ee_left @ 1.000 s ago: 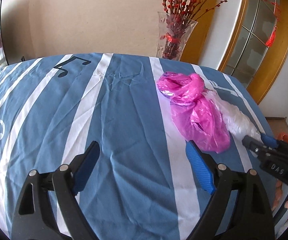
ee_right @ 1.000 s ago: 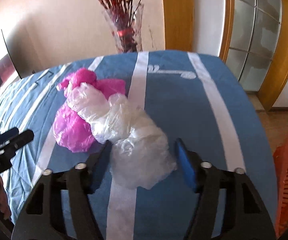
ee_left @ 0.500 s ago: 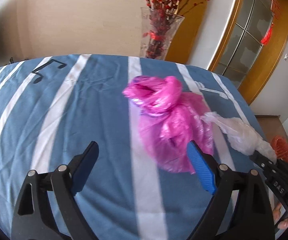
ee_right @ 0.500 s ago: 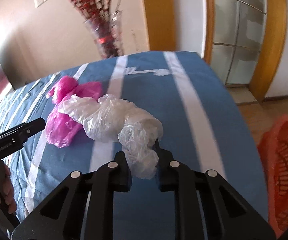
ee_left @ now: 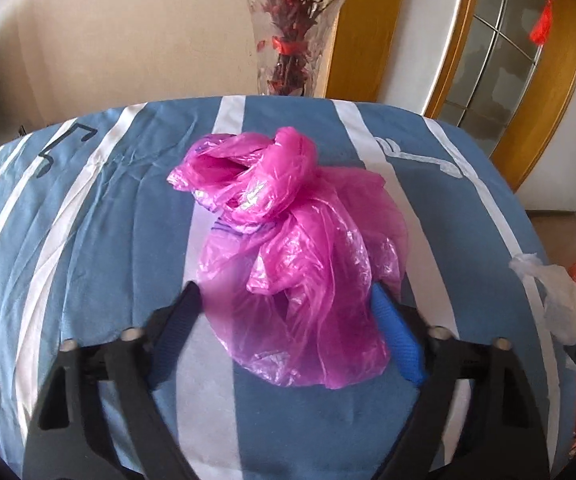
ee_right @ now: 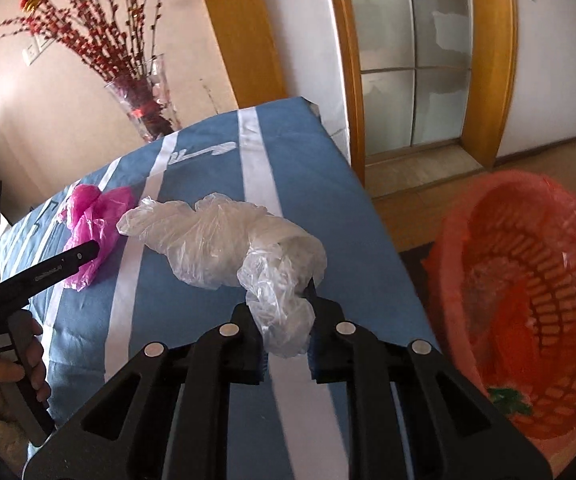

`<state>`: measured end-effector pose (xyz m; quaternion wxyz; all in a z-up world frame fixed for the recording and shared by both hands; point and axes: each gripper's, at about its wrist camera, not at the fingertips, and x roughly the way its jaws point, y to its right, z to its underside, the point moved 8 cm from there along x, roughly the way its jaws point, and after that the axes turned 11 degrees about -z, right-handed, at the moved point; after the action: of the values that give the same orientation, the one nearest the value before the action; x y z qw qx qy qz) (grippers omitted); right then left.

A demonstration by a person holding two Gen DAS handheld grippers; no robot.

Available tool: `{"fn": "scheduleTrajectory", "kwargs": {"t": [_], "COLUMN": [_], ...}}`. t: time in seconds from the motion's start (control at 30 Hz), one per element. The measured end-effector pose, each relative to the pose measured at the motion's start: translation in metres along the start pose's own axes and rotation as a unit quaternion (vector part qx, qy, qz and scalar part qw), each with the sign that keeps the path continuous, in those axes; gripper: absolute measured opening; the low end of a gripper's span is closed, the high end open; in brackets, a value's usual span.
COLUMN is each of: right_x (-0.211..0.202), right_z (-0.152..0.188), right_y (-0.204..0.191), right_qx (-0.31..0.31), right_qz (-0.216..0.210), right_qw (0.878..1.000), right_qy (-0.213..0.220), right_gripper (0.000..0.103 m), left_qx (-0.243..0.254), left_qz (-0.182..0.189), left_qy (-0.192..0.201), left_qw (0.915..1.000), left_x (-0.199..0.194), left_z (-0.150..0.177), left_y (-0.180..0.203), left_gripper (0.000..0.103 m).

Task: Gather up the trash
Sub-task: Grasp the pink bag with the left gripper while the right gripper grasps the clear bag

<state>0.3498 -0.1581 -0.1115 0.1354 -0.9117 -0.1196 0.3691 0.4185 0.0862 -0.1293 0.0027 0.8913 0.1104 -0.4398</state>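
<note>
A crumpled pink plastic bag (ee_left: 288, 240) lies on the blue-and-white striped tablecloth (ee_left: 88, 220). My left gripper (ee_left: 284, 320) is open, its jaws on either side of the bag's near end. My right gripper (ee_right: 284, 320) is shut on a clear plastic bag (ee_right: 228, 240) and holds it lifted over the table's right edge. The clear bag also shows at the right of the left wrist view (ee_left: 560, 296), and the pink bag at the left of the right wrist view (ee_right: 96, 216). An orange plastic basket (ee_right: 528, 280) stands on the floor to the right of the table.
A glass vase with red-berry branches (ee_left: 292, 40) stands at the table's far edge. A glass door with a wooden frame (ee_right: 420, 60) is behind the basket. The basket holds some red and green scraps (ee_right: 508, 396).
My right gripper has shut on the clear bag and carried it right, off the pink bag and towards the basket. My left gripper has moved forward until its open jaws flank the pink bag.
</note>
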Motion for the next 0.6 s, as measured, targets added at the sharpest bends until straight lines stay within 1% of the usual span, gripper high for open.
{"fn": "scheduleTrajectory", "kwargs": {"t": [0.03,0.07,0.13,0.23,0.3,0.33,0.6], "right_x": [-0.002,-0.003,-0.008,-0.018,-0.025,-0.028,-0.053], "right_z": [0.001,0.001,0.002,0.004,0.003,0.003,0.001], "right_y": [0.002,0.003,0.006,0.009,0.010,0.011,0.022], "right_qx": [0.003,0.007,0.011,0.014,0.015,0.016,0.024], "right_qz": [-0.001,-0.002,-0.005,-0.008,-0.009,-0.009,-0.005], "right_qw": [1.000,1.000,1.000,1.000,1.000,1.000,0.999], "right_qy": [0.000,0.001,0.004,0.010,0.015,0.018,0.037], "right_gripper": [0.015,0.015,0.015,0.015,0.015,0.015,0.015], "left_qx": [0.001,0.002,0.002,-0.006,-0.008,-0.009,-0.011], "left_qz": [0.001,0.001,0.002,0.013,0.016,0.017,0.018], "left_qy": [0.001,0.002,0.003,0.001,0.000,-0.001,0.002], "left_qw": [1.0000,1.0000,1.0000,0.9999,0.9998,0.9998,0.9998], "left_x": [-0.001,-0.002,-0.002,-0.004,-0.006,-0.007,-0.023], "left_z": [0.000,0.000,-0.001,0.000,0.001,0.002,0.007], "left_y": [0.001,0.002,0.004,0.004,0.004,0.003,0.004], "left_gripper": [0.061,0.056,0.038,0.022,0.016,0.014,0.012]}}
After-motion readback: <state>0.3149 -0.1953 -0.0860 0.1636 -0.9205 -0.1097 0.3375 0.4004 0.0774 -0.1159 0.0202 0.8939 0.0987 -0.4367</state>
